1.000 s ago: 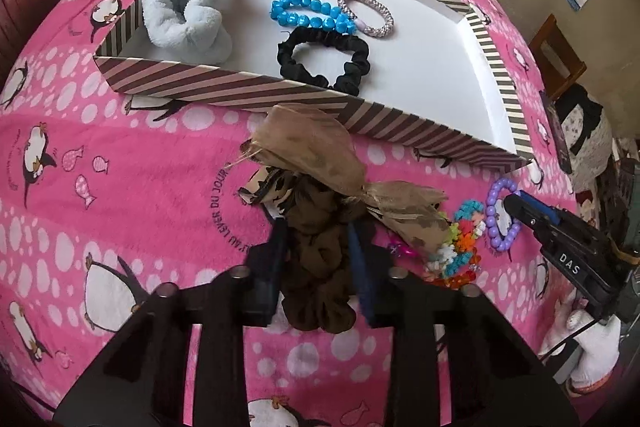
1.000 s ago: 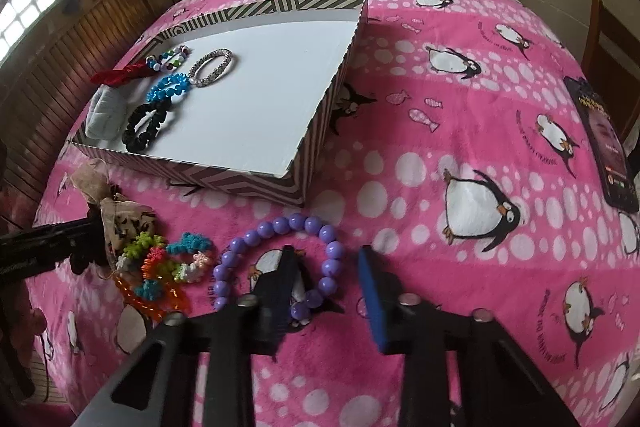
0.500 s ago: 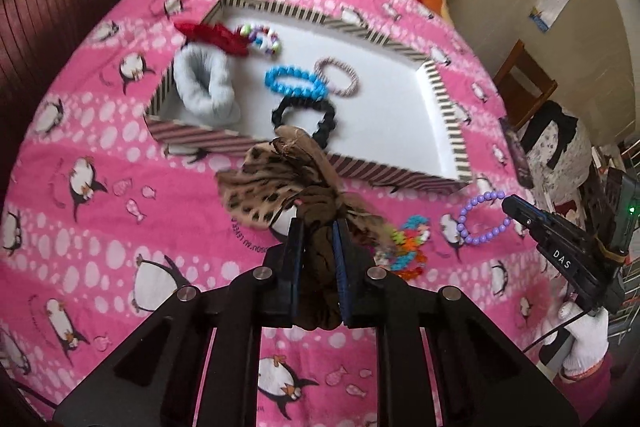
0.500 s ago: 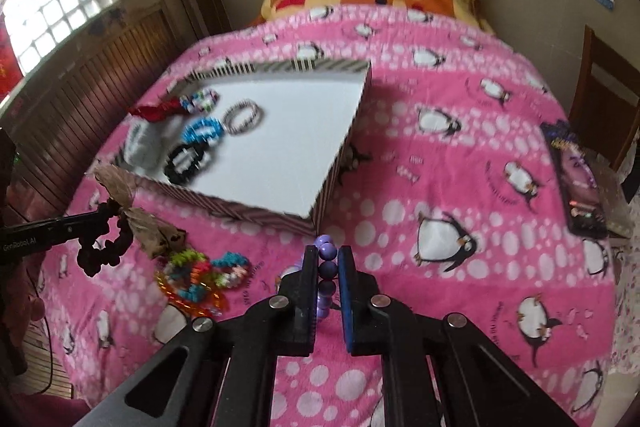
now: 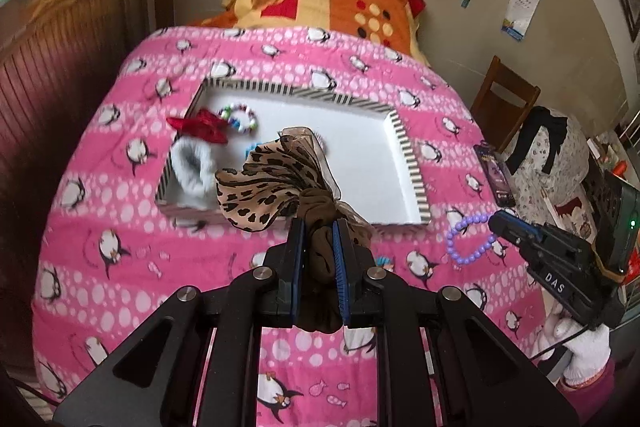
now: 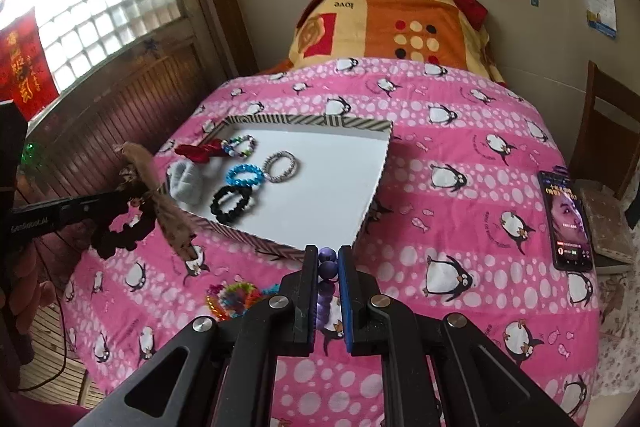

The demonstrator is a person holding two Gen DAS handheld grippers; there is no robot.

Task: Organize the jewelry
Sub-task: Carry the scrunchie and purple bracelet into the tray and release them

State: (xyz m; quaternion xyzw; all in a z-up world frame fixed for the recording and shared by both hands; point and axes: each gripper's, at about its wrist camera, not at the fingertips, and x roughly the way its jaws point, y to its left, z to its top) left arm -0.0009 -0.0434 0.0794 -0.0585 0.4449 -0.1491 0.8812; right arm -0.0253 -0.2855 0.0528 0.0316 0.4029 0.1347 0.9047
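Your left tongs (image 5: 319, 243) are clamped on a brown scrunchie (image 5: 322, 259) with a leopard-print bow (image 5: 268, 187); it sits at the centre of the left wrist view, lifted clear of the pink penguin bedspread (image 5: 120, 267), and its bow hides part of the tray behind it. In the right wrist view the same scrunchie (image 6: 124, 231) hangs at the left edge of the frame.

Your right tongs (image 6: 328, 263) are closed on a purple bead bracelet (image 6: 327, 267), whose beads show stacked between the pads at lower centre. From the left wrist view that bracelet (image 5: 468, 239) dangles at the right of the frame, off the bedspread.

The striped tray (image 6: 304, 121) lies on the bed at centre left of the right wrist view. Inside it, toward its left side, are a red hair tie (image 6: 200, 151), a multicoloured bead bracelet (image 6: 239, 145), a silver bracelet (image 6: 281, 166), a blue bead bracelet (image 6: 245, 175), a black scrunchie (image 6: 232, 203) and a pale grey scrunchie (image 6: 185, 183).

A small heap of colourful bands (image 6: 232, 297) lies on the bedspread just left of your right tongs. A phone (image 6: 566, 223) lies at the right edge of the bed.
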